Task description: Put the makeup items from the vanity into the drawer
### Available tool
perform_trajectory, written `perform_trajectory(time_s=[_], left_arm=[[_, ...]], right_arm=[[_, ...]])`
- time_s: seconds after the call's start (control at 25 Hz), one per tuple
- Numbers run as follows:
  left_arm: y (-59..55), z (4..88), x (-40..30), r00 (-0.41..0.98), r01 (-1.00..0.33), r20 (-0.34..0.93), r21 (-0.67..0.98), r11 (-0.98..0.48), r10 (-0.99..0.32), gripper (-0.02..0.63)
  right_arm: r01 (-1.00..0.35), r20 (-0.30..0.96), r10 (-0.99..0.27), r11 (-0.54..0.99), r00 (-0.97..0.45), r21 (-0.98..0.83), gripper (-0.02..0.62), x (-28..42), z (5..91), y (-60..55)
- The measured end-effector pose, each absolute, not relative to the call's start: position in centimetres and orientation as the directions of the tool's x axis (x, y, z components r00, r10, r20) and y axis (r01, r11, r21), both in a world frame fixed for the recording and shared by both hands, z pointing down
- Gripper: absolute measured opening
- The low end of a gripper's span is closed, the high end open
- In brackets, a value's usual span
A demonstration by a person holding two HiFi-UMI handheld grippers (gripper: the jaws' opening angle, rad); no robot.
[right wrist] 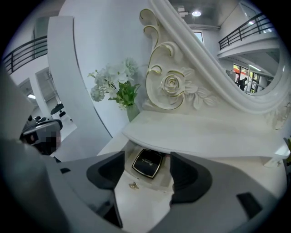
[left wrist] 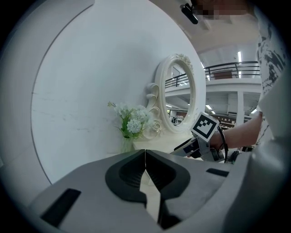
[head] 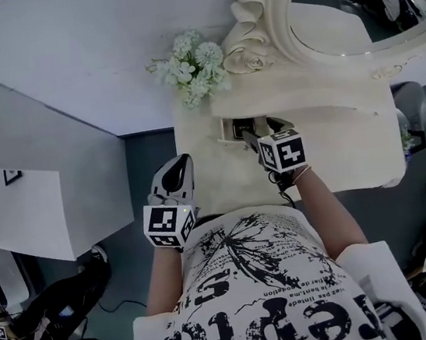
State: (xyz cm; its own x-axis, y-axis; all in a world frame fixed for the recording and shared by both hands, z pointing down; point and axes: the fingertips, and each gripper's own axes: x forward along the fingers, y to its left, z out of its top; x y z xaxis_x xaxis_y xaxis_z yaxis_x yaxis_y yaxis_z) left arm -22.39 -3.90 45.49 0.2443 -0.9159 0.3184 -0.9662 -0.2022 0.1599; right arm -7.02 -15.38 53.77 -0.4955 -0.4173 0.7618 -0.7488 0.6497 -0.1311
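A black square compact (right wrist: pixel 147 162) with gold script lies inside the small open drawer (right wrist: pixel 136 193) of the white vanity (head: pixel 205 166), under the vanity's upper shelf. The drawer front carries a tiny gold knob (right wrist: pixel 133 185). My right gripper (right wrist: pixel 145 175) hangs open just in front of the drawer, the compact showing between its jaws but apart from them. In the head view that right gripper (head: pixel 251 138) points at the drawer opening (head: pixel 229 130). My left gripper (head: pixel 181 162) is shut and empty, held back over the vanity's near left edge.
A vase of white flowers (head: pixel 192 67) stands at the vanity's back left. The ornate oval mirror (head: pixel 347 5) with its carved rose (right wrist: pixel 172 83) rises behind the shelf. A white wall panel (head: pixel 29 152) runs along the left, with grey floor between it and the vanity.
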Motion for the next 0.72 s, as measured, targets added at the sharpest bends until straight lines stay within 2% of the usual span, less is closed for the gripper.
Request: perform_trajectory(time_s=[0.04, 0.08, 0.16, 0.24, 0.36, 0.72], left_arm=[[-4.0, 45.4, -22.2, 0.249, -0.965, 0.318, 0.159, -0.207, -0.915, 0.02], [-4.2, 45.2, -22.0, 0.254, -0.964, 0.316, 0.157, -0.213, -0.914, 0.02], [-4.4, 44.7, -21.5, 0.263, -0.962, 0.313, 0.152, -0.225, -0.913, 0.021], [-4.6, 43.9, -20.8, 0.271, -0.961, 0.309, 0.144, -0.237, -0.912, 0.021], [-5.2, 42.5, -19.7, 0.279, -0.959, 0.305, 0.127, -0.252, -0.911, 0.021], [-7.5, 38.0, -15.8, 0.3, -0.954, 0.261, 0.064, -0.293, -0.918, 0.02]], right_arm=[[-0.75, 0.75, -0.427, 0.647, -0.504, -0.135, 0.321, -6.8, 53.3, -15.4], [-0.755, 0.734, -0.447, 0.642, -0.511, -0.134, 0.28, -6.5, 52.7, -15.4], [-0.771, 0.694, -0.503, 0.625, -0.514, -0.118, 0.142, -5.6, 51.2, -15.7], [-0.784, 0.65, -0.556, 0.612, -0.519, -0.102, 0.055, -4.8, 49.5, -15.9], [-0.78, 0.569, -0.609, 0.618, -0.552, -0.096, 0.021, -3.8, 46.9, -16.0], [-0.724, 0.336, -0.668, 0.686, -0.663, -0.065, 0.017, -1.8, 39.7, -15.5]])
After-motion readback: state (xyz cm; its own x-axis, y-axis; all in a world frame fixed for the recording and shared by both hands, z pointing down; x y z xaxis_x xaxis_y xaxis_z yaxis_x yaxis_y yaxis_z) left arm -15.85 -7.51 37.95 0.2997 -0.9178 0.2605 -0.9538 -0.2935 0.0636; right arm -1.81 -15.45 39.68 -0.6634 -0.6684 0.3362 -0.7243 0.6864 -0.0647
